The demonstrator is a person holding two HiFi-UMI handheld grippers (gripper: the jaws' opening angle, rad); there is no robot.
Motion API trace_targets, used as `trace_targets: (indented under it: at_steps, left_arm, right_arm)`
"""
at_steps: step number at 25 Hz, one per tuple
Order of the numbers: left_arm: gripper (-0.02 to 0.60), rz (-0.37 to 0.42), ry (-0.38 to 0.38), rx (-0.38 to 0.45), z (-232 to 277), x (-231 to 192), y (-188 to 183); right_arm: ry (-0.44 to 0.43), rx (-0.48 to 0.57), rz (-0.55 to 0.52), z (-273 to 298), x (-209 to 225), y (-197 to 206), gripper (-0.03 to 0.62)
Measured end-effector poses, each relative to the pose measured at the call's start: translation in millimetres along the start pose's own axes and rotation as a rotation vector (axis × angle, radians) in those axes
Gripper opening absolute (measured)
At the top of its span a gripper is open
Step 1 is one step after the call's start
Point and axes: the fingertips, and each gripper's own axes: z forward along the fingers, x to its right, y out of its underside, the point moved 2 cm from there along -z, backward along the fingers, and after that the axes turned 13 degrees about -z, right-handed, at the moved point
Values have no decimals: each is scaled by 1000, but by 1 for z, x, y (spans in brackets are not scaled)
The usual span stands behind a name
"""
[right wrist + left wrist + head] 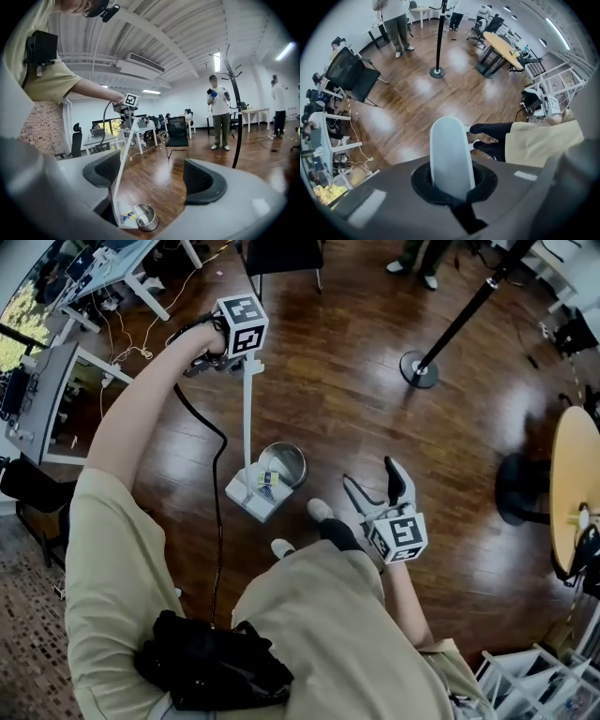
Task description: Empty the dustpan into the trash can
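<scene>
In the head view, the left gripper point(239, 357) is seen clamped on the top of the dustpan's long handle point(247, 413). The dustpan point(251, 495) is set against the steel trash can point(298, 457) on the wood floor point(356, 381).

In the left gripper view, the 2 jaws are pressed on that pale handle point(449, 157).

In the right gripper view, the right gripper point(152, 180) is held with jaws spread and nothing between them.
</scene>
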Motion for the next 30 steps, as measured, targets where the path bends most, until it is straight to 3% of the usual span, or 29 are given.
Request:
trace_targets:
  at_steps: [7, 14, 21, 30]
  left_arm:
    - [0, -3, -18, -69, 5, -12, -60]
    - [0, -8, -23, -78, 5, -21, -65]
    - [0, -25, -38, -29, 5, -36, -30]
    - [0, -28, -4, 80, -4, -14, 58]
  right_arm:
    - [41, -18, 13, -3, 20, 9, 416]
    - [36, -28, 15, 6, 22, 8, 416]
    - [-7, -30, -2, 14, 5, 6, 416]
    - [-112, -6, -49, 30, -27, -9, 414]
